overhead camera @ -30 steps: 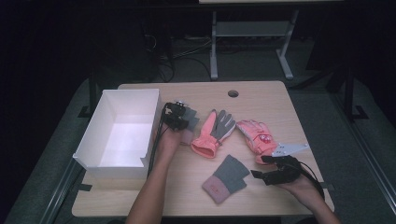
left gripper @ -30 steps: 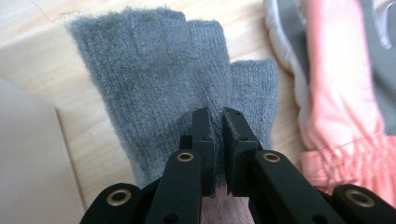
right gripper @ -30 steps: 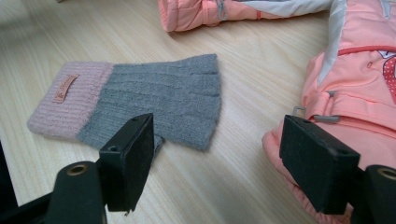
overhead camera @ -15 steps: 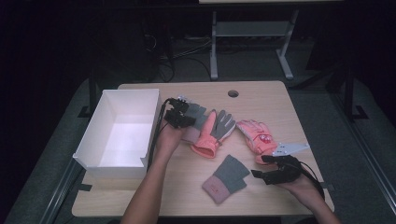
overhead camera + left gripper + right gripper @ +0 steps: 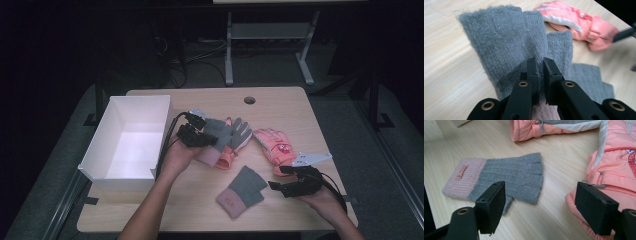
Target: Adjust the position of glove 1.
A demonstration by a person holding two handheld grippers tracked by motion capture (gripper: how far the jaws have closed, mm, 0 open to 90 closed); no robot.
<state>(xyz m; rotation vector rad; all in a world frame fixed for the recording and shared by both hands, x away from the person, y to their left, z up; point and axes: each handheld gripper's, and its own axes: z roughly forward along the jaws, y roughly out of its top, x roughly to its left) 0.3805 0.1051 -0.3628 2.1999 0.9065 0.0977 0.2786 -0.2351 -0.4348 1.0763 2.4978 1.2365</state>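
My left gripper is shut on a grey knitted fingerless glove and holds it just above the table; the jaws pinch its middle, left gripper. Under and beside it lies a pink ski glove with grey fingers. A second pink ski glove lies to the right. A matching grey knitted glove with a pink cuff lies flat near the front. My right gripper stands open just right of it, nothing between the jaws.
A white open box stands at the table's left, close to my left hand. A round cable hole sits near the far edge. Black cables trail from both grippers. The floor beyond the table is dark.
My left hand has moved right and up, away from the white box, carrying the grey glove over the grey-fingered ski glove. The right hand has stayed where it was.
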